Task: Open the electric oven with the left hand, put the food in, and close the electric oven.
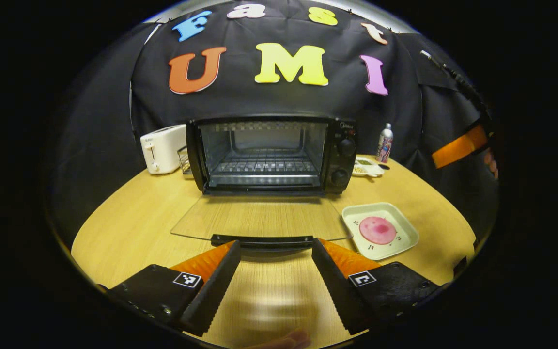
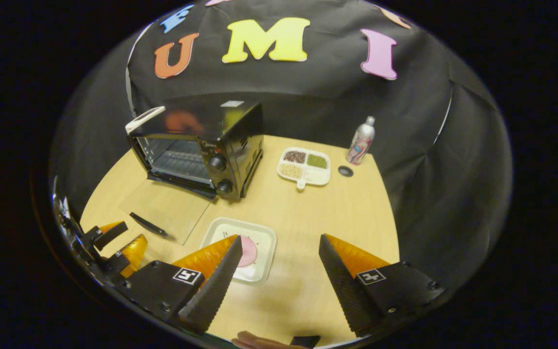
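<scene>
The oven stands open at the worktop's back, glass door flat; its brand mark is too small to read. Pink food lies on a plate right of the door. Left claw and right claw gape, empty.

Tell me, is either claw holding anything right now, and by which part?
Nothing is held. The left claw is open just short of the oven door's handle; the right claw is open above the table.
</scene>
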`<action>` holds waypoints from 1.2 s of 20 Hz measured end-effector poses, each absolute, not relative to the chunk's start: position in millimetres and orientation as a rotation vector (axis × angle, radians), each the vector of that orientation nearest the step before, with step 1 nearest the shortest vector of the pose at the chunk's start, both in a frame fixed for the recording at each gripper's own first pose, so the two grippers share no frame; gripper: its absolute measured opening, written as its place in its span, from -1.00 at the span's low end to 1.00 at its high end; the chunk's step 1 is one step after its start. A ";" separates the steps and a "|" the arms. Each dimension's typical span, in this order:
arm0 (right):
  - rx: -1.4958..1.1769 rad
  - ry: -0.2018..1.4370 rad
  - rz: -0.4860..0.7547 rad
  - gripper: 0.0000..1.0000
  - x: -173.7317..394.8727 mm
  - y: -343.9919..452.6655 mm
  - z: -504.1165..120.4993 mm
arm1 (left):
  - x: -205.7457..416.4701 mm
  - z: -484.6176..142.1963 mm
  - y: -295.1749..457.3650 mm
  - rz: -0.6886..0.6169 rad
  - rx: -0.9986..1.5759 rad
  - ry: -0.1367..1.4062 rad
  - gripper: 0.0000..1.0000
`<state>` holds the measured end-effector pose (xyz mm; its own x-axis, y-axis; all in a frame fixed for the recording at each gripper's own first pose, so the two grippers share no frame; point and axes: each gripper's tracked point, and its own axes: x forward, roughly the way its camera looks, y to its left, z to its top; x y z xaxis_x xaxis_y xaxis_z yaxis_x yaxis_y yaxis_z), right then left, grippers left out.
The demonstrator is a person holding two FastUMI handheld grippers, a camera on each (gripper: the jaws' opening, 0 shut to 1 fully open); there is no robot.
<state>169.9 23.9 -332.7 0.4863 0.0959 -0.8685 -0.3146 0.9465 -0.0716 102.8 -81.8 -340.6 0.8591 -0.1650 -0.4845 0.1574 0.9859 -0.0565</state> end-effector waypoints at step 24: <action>0.343 1.665 0.405 -0.96 164.0 28.4 -476.5 | 86.6 -152.4 -15.2 0.049 0.016 0.129 0.93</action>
